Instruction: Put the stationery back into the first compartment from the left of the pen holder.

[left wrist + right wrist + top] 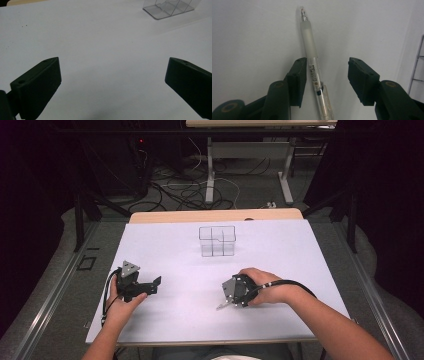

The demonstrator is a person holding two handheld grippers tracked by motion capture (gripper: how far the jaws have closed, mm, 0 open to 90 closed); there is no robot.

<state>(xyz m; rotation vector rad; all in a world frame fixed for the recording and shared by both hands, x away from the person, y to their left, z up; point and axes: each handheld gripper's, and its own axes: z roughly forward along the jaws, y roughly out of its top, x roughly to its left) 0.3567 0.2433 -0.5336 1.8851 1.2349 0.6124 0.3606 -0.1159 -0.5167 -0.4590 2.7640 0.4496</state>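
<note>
Dark floor strewn with cables and the legs of another table are seen beyond a white, paper-covered tabletop [165,245] with a pale wooden far edge. Near the far middle of the tabletop, a clear plastic box with inner dividers [217,240] stands upright; it is also seen at the top right of the left gripper view [170,7].

At the near left, the black left claw [150,286] is held in the person's left hand [120,305], with a grey three-cornered plate on top. Its jaws are spread wide, and in the left gripper view [112,82] nothing but bare white surface is seen between them.

At the near right, the black right claw [224,304] is held in the person's right hand [267,287] and is pointed down toward the tabletop, well apart from the box. In the right gripper view [327,75] its jaws are spread apart around a clear plastic pen with a frosted white grip [312,62], which lies flat on the tabletop. The pen is seen touching or just beside the inner face of the jaw on the left of that view, while a gap is left between it and the other jaw. The pen's tip is pointed away from the claw.
</note>
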